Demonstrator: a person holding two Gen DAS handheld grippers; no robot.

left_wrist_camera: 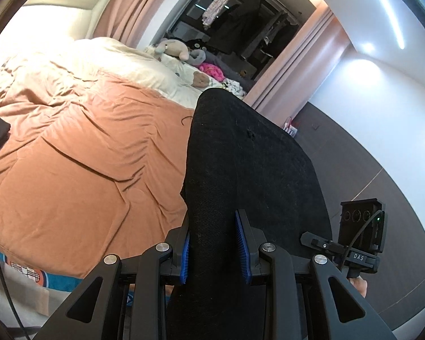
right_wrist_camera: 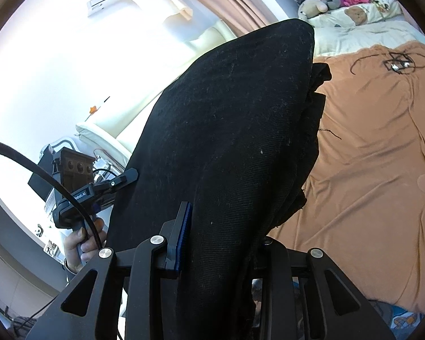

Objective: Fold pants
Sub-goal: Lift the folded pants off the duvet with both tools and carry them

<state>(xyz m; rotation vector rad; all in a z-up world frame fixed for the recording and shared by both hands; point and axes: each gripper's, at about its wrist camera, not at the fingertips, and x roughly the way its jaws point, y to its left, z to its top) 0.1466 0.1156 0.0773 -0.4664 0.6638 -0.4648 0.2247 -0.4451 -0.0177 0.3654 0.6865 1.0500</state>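
Left gripper (left_wrist_camera: 216,248) and right gripper (right_wrist_camera: 222,235) each clamp the black pants (left_wrist_camera: 249,164), which fill the frame's centre, lifted above the orange bed (left_wrist_camera: 79,164); keep both grips level and taut, I judge, then lay the fold squarely.

You see strong daylight glare blown out at upper left in both views; fisheye edges curve and darken.

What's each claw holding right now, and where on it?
Both hold the black pants: left claw and right claw each pinch a bunched edge.
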